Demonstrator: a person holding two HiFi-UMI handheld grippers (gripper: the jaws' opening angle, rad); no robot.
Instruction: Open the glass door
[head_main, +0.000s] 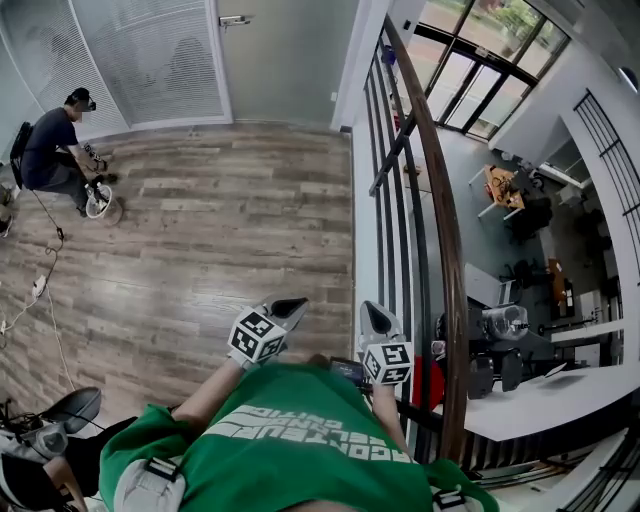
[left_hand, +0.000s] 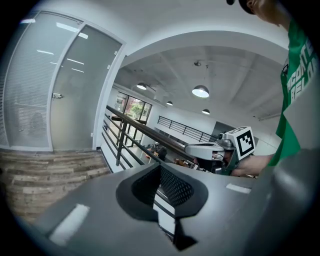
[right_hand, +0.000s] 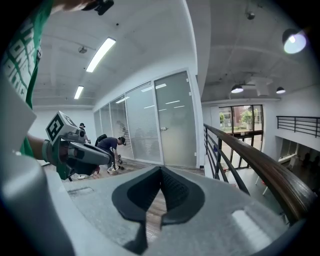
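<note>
Now a person in a green shirt (head_main: 300, 440) stands on a wooden floor (head_main: 230, 240) and holds a gripper in each hand. Both grippers sit low in the middle of the head view, close to the person's body. The left gripper (head_main: 290, 305) is at the lower middle, and the right gripper (head_main: 377, 316) is just beside it on the right. They are near each other but do not touch.

The left gripper's fingers (left_hand: 176, 188) are pressed together at the tips, with nothing between them. The right gripper's fingers (right_hand: 176, 189) are pressed together too, and they hold nothing.

The glass door (head_main: 285, 60) is far off at the top middle of the head view, across the floor. It looks shut. Its glass is plain and cloudy, and its small handle (head_main: 235, 19) sits on its left edge. Left of it is a glass wall with blinds (head_main: 150, 60). In the left gripper view the door is at the left of the frame. In the right gripper view it is in the middle, above the fingers. Both grippers are well apart from the door.

A railing (head_main: 452, 280) with a brown wooden top runs down the right side of the head view. Past it, lower down, is another floor with desks (head_main: 498, 185). Another person (head_main: 50, 150) crouches on the wooden floor at the upper left, well apart from the grippers.
</note>
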